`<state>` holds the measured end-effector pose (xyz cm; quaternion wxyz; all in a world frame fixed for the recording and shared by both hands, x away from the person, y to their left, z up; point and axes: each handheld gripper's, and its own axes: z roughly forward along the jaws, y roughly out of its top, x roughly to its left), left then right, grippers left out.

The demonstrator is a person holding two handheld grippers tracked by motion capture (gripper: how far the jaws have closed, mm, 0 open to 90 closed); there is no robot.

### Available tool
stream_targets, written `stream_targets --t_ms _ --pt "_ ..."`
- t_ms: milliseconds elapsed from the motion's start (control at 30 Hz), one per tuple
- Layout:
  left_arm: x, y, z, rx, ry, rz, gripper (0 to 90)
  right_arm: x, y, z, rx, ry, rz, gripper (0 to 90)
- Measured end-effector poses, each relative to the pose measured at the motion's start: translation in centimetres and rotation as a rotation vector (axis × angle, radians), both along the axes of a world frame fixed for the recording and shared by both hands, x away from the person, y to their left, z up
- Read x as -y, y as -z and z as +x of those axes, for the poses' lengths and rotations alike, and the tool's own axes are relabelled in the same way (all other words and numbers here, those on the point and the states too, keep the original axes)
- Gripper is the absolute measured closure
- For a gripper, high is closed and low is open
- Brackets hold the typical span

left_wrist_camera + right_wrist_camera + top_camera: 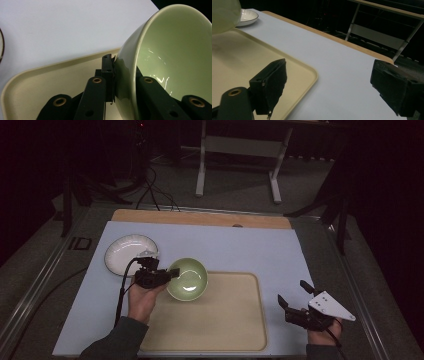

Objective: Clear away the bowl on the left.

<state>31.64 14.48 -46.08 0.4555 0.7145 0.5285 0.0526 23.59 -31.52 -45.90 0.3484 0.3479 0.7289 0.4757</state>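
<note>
A pale green bowl (187, 278) hangs tilted over the top left corner of the beige tray (235, 320). My left gripper (170, 274) is shut on its near rim, one jaw outside the wall and one inside, as the left gripper view shows on the green bowl (172, 50) above the beige tray (50, 82). My right gripper (292, 294) stands open over the blue mat to the right of the tray, with nothing between its jaws. In the right gripper view the right gripper (329, 85) spans the tray's corner (294, 67) and the mat, and the green bowl (224, 15) shows at top left.
A white plate (128, 252) with a dark rim lies on the light blue mat (250, 247) at the back left, also seen as the white plate (248, 16) far off. A wooden strip (200, 218) borders the mat's far edge. A white frame stand (240, 150) is on the floor behind.
</note>
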Motion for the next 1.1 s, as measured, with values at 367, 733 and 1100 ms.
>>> stream_targets --t_ms 367,733,1100 --pt "0.7 0.4 -0.1 -0.012 0.015 0.009 82.9 0.0 0.0 0.0 0.001 -0.002 -0.005 13.3" --pt "1.6 1.2 -0.2 -0.032 0.042 0.042 82.9 0.0 0.0 0.0 0.001 -0.005 -0.005 13.4" --pt "2.0 2.0 -0.4 -0.052 0.046 0.057 82.9 0.0 0.0 -0.1 -0.001 -0.009 -0.007 13.4"
